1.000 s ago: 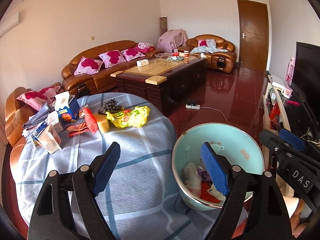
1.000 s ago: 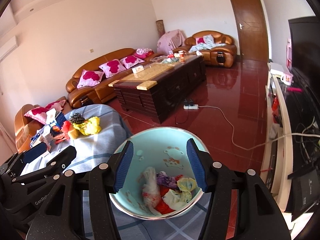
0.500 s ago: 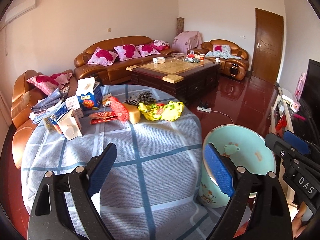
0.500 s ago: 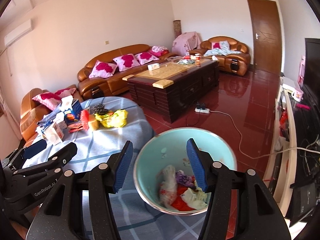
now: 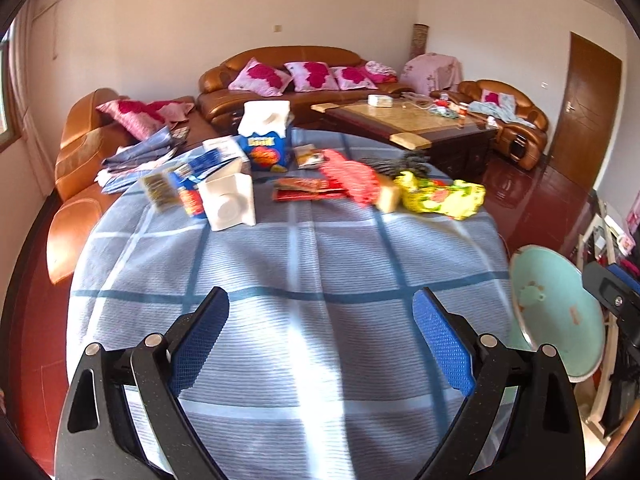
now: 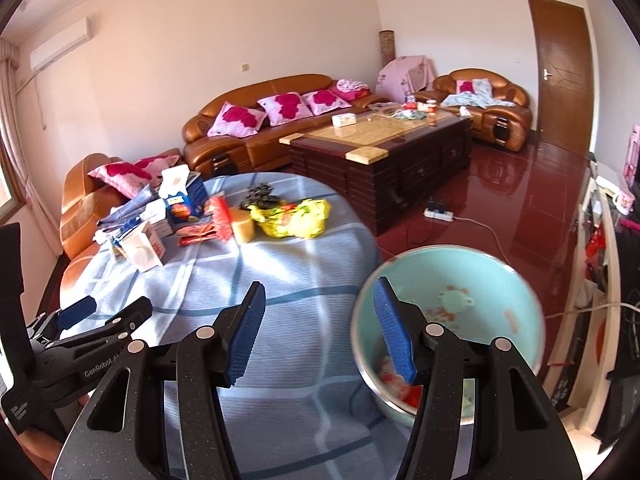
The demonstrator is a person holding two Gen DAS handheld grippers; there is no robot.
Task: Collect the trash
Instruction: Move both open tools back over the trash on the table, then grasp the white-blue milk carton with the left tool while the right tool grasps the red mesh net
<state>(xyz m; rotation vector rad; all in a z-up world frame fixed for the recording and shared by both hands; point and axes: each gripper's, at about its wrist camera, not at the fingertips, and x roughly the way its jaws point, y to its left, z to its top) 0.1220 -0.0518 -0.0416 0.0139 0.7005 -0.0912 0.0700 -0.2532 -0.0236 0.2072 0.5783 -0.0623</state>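
Holding my grippers over the blue checked table [image 5: 320, 248].
My left gripper [image 5: 320, 340] has just spread wide, empty; my right gripper [image 6: 318, 332] gapes half-open, empty, beside the mint bin [image 6: 500, 280] holding red and white trash [image 6: 394, 380].

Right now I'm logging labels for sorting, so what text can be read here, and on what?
"GenRobot" then unclear letters: on the left gripper's black arm.
Blue snack box: yellow lettering, too blurred to read.
Red wrappers, yellow bag, small cartons: print unreadable.

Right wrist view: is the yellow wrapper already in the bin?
No, the yellow wrapper lies on the checked tablecloth, apart from the bin.
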